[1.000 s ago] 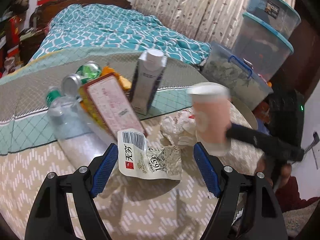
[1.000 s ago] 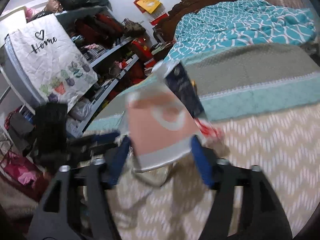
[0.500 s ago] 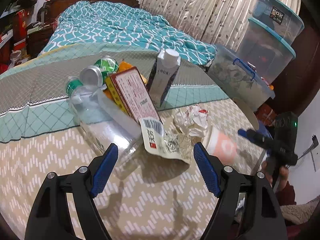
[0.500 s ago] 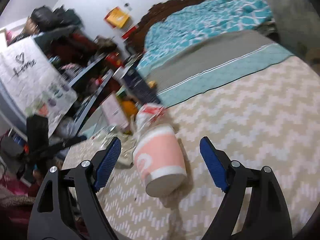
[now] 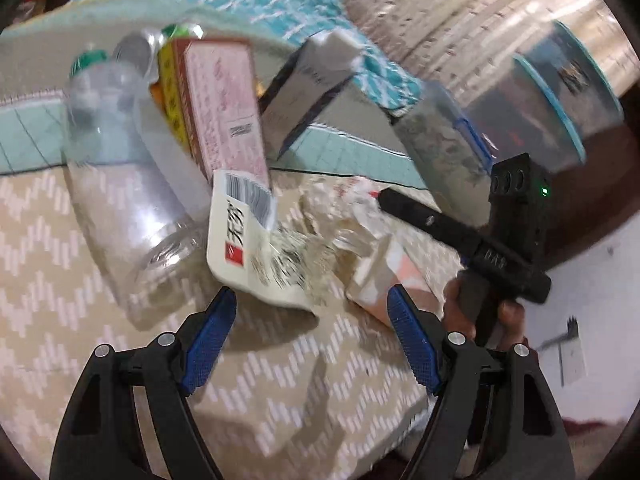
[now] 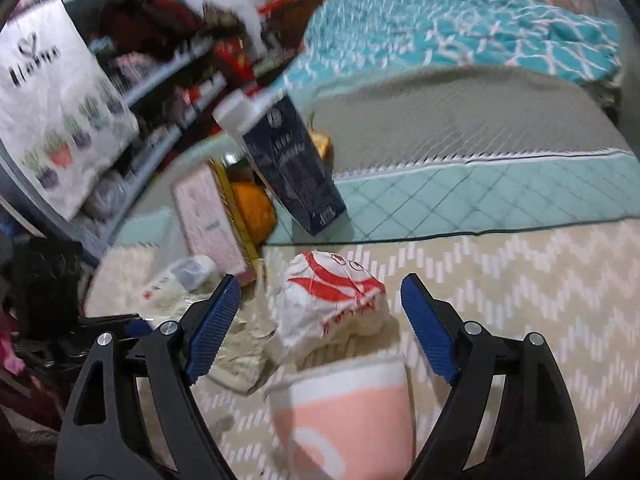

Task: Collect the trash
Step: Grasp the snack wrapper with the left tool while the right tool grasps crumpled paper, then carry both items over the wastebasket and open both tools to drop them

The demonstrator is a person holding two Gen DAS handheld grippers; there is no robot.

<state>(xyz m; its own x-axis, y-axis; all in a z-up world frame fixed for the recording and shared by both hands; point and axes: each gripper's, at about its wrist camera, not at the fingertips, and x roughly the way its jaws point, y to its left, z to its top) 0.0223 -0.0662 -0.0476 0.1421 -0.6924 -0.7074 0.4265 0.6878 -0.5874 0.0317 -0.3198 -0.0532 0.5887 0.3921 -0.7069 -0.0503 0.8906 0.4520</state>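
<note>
Closing slowly, the left gripper [image 5: 310,334] has nothing between its blue pads yet; the torn snack wrapper [image 5: 256,248] lies just beyond them on the bed [image 5: 80,340], beside the clear bottle [image 5: 120,184]. Lower it until the pads straddle the wrapper's near edge, then pinch. The right gripper [image 6: 320,324] stands wide and empty, with the crumpled paper ball [image 6: 332,300] just ahead and the pink cup [image 6: 344,416] loose below.
</note>
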